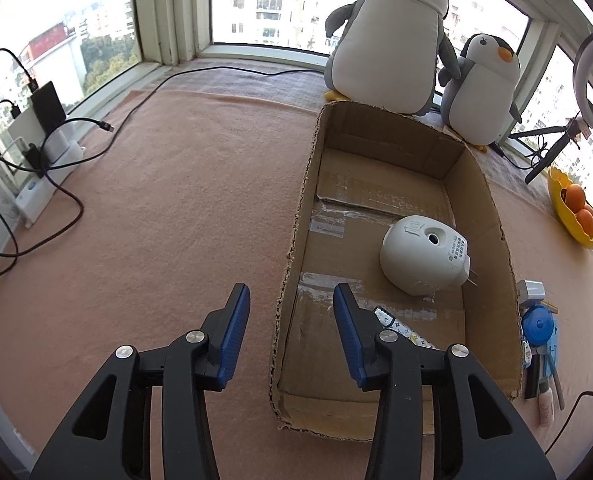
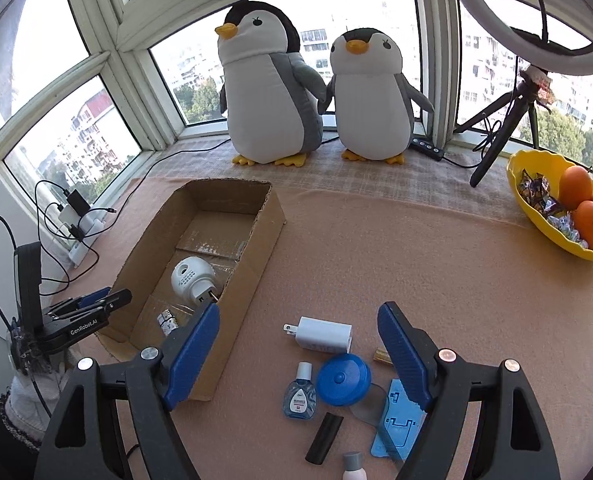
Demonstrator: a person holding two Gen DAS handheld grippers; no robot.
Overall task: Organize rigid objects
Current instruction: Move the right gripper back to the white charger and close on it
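Note:
An open cardboard box [image 1: 492, 216] [image 2: 256, 248] lies on the pink blanket. Inside it are a white dome-shaped plug-in device [image 1: 424, 256] [image 2: 192, 276] and a small patterned pack [image 1: 400, 326] [image 2: 167, 320]. My left gripper [image 1: 292, 300] is open and empty, over the box's near left wall; it also shows in the right wrist view [image 2: 96, 300]. My right gripper [image 2: 298, 320] is open and empty above loose items: a white charger [image 2: 320, 334], a blue round case [image 2: 342, 378], an eye-drop bottle [image 2: 299, 394], a black stick [image 2: 323, 438], a blue flat tool [image 2: 392, 420].
Two plush penguins [image 2: 272, 92] [image 2: 370, 96] stand at the window behind the box. A yellow bowl [image 2: 536, 224] with oranges sits at the right. A ring light tripod [image 2: 504, 120] stands behind it. A power strip with cables [image 1: 40, 160] lies at the left.

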